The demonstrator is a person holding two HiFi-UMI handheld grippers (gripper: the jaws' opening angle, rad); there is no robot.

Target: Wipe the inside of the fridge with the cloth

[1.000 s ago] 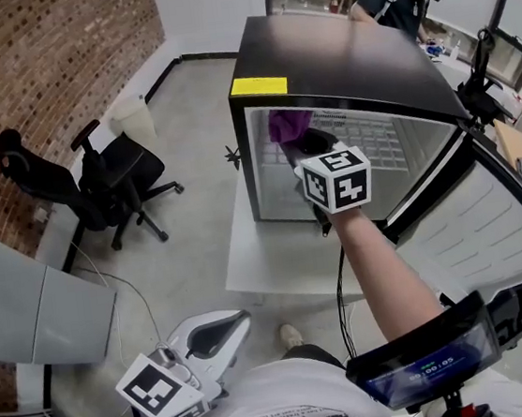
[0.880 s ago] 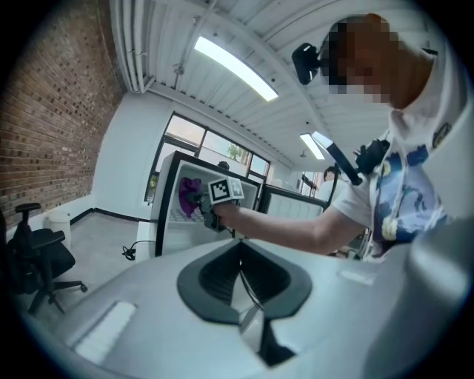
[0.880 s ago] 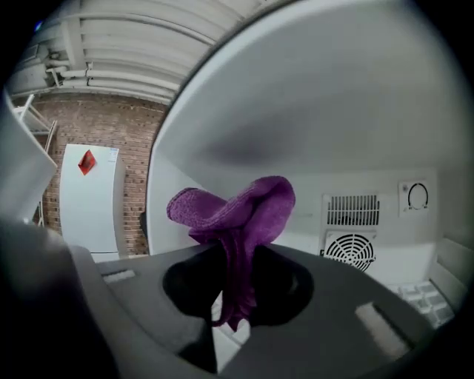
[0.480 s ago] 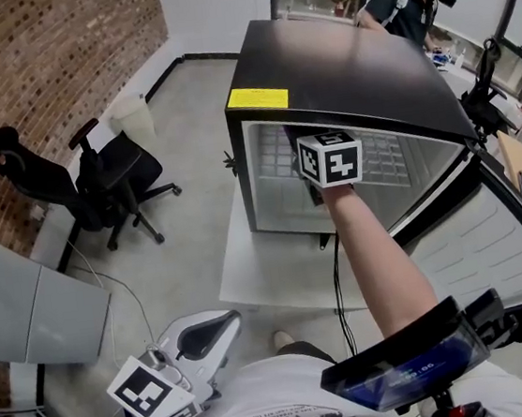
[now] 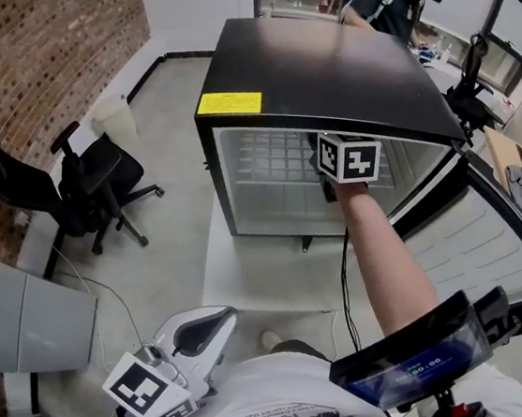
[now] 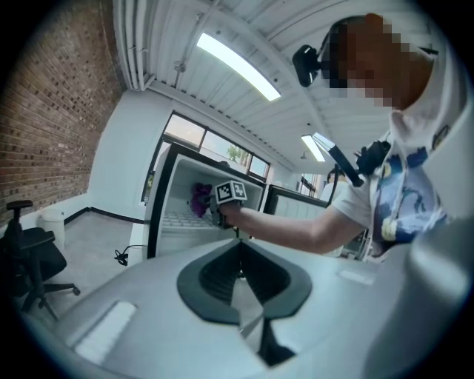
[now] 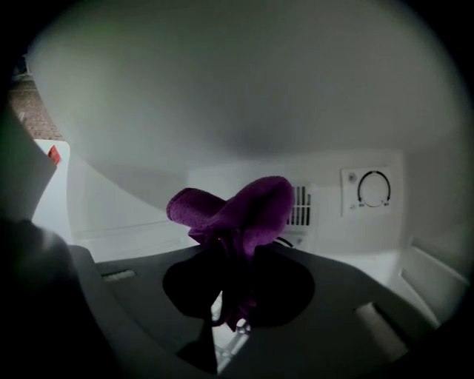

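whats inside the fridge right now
The right tongs, shut on the purple cloth, a white wire shelf, and a dial on the back wall. From the head view, the tongs' marker cube covers the cloth.

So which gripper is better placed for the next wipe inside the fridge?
Right. The right gripper is inside the fridge, shut on the purple cloth. The left gripper holds nothing, low by the person's body, outside it.
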